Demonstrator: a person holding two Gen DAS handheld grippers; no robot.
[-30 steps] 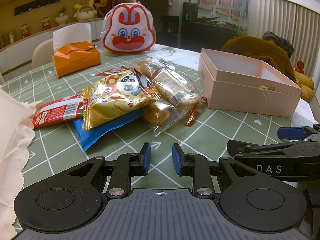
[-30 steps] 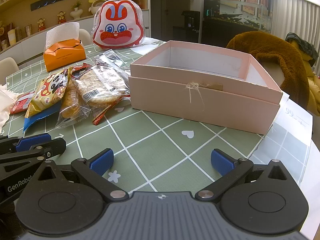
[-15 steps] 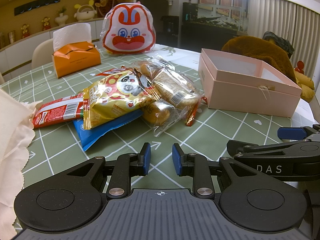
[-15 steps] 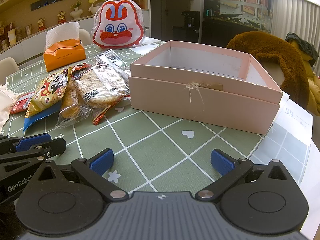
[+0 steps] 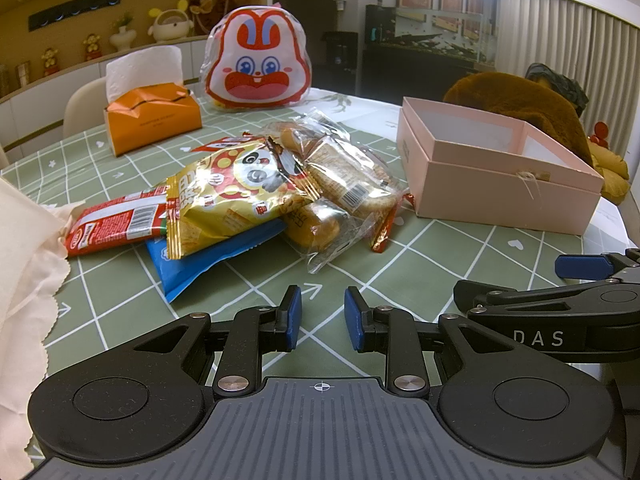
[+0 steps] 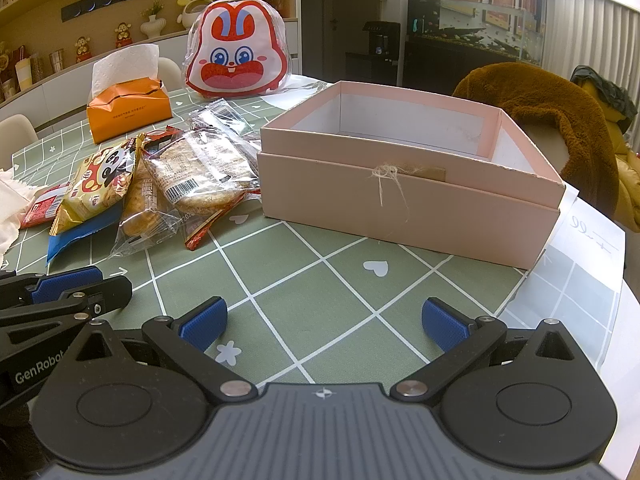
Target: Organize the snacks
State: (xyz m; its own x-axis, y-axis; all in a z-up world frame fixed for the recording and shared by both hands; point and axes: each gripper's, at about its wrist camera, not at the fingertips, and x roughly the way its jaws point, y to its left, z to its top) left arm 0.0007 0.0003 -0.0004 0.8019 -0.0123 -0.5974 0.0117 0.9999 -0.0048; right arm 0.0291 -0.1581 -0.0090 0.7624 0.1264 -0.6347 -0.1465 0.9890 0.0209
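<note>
A heap of snacks lies on the green checked tablecloth: a yellow panda bag (image 5: 236, 196) on top of a blue packet (image 5: 200, 260), a red packet (image 5: 116, 226) to its left, and clear-wrapped breads (image 5: 352, 176) to its right. Right of the heap stands an open, empty pink box (image 5: 500, 188), which fills the middle of the right wrist view (image 6: 408, 200). My left gripper (image 5: 319, 312) hovers just short of the heap, jaws a little apart with nothing between them. My right gripper (image 6: 324, 320) stands wide open and empty in front of the box.
A rabbit-face bag (image 5: 258, 70) and an orange tissue box (image 5: 152, 120) stand at the back of the table. A cream cloth (image 5: 24, 260) lies at the left edge. A brown fuzzy coat (image 6: 552, 112) drapes a chair behind the box. White paper (image 6: 580, 272) covers the right edge.
</note>
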